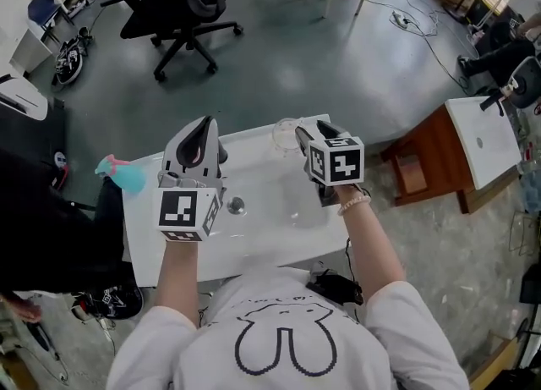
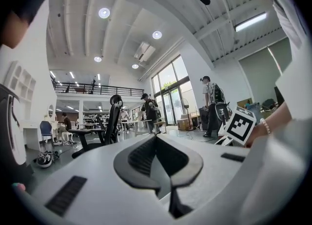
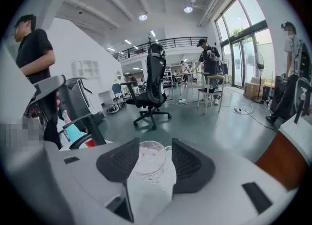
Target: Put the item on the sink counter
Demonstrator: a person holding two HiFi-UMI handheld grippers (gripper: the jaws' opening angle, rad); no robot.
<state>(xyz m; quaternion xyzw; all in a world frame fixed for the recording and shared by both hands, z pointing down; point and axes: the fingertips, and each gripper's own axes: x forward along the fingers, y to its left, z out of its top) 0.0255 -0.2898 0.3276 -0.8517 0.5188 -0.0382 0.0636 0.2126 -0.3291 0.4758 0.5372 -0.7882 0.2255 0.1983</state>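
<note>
A clear glass cup (image 1: 285, 134) stands upright on the far edge of the white sink counter (image 1: 254, 249). My right gripper (image 1: 302, 134) is right beside it, level with the counter top. In the right gripper view the cup (image 3: 151, 166) shows between the two dark pads of that gripper (image 3: 155, 144), which stands open, and the pads do not press on the glass. My left gripper (image 1: 203, 128) is over the left part of the basin with its tips raised. In its own view the left gripper (image 2: 156, 138) is shut with nothing in it.
The basin's drain (image 1: 237, 205) lies between my hands. A teal and pink object (image 1: 121, 173) sits at the counter's left end. A black office chair (image 1: 182, 3) stands beyond, a brown cabinet (image 1: 427, 164) to the right, and a person in black (image 1: 38, 211) at the left.
</note>
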